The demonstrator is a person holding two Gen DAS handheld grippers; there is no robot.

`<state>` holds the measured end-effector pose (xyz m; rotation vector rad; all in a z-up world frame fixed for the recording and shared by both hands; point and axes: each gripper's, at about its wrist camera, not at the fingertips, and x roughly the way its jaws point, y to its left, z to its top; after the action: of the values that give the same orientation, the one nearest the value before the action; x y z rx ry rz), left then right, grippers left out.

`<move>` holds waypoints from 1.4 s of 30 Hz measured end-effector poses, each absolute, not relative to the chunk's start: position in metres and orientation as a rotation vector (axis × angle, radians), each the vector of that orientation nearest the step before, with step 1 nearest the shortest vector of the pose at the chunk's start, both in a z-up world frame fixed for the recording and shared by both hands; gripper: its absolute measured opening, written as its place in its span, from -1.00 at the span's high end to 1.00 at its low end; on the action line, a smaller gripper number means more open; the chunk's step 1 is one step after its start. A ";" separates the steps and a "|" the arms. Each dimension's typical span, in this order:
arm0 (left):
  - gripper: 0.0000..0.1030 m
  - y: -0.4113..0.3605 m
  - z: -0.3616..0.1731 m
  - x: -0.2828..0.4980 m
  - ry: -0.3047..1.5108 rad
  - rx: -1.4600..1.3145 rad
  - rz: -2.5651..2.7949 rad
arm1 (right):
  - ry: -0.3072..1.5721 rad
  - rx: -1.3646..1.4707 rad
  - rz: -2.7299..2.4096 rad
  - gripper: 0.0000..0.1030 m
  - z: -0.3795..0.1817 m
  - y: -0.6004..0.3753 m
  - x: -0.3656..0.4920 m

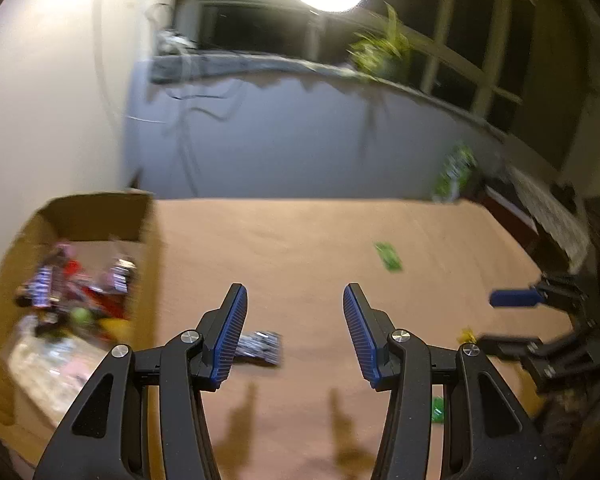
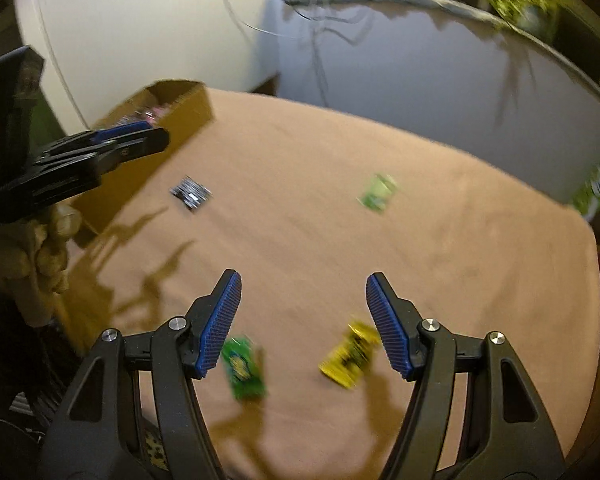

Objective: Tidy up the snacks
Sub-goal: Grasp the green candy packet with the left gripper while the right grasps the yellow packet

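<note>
My left gripper (image 1: 295,300) is open and empty above the tan table (image 1: 300,248). A black-and-white snack packet (image 1: 260,347) lies just below its left finger; it also shows in the right wrist view (image 2: 191,193). A cardboard box (image 1: 100,216) at the left holds several snack packets (image 1: 80,292). My right gripper (image 2: 303,284) is open and empty over the table (image 2: 300,152). A yellow packet (image 2: 350,356) and a green packet (image 2: 244,368) lie under it. Another green packet (image 2: 378,193) lies farther off, also in the left wrist view (image 1: 388,256).
The right gripper shows at the right edge of the left wrist view (image 1: 516,316). The left gripper (image 2: 132,140) and a gloved hand (image 2: 40,256) show at the left of the right wrist view, beside the box (image 2: 172,120). A green bag (image 1: 454,172) stands past the table's far right corner.
</note>
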<state>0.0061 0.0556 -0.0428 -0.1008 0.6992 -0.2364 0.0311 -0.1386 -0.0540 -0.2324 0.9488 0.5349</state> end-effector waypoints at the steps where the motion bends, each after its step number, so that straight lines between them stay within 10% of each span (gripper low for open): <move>1: 0.05 0.048 -0.046 0.004 0.712 -0.089 -0.259 | 0.966 -0.224 0.517 -0.32 -0.058 -0.146 0.032; 19: 0.05 -0.043 -0.095 -0.054 0.925 0.018 -0.614 | 1.037 -0.159 0.495 -0.30 -0.086 -0.184 0.030; 42: 0.14 -0.085 -0.100 -0.044 0.885 0.156 -0.554 | 1.051 -0.261 0.504 0.40 -0.107 -0.171 0.039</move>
<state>-0.0444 -0.0853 -0.1001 0.1561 0.8845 -0.5545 0.0386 -0.1707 -0.1068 -0.2614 1.0511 0.5040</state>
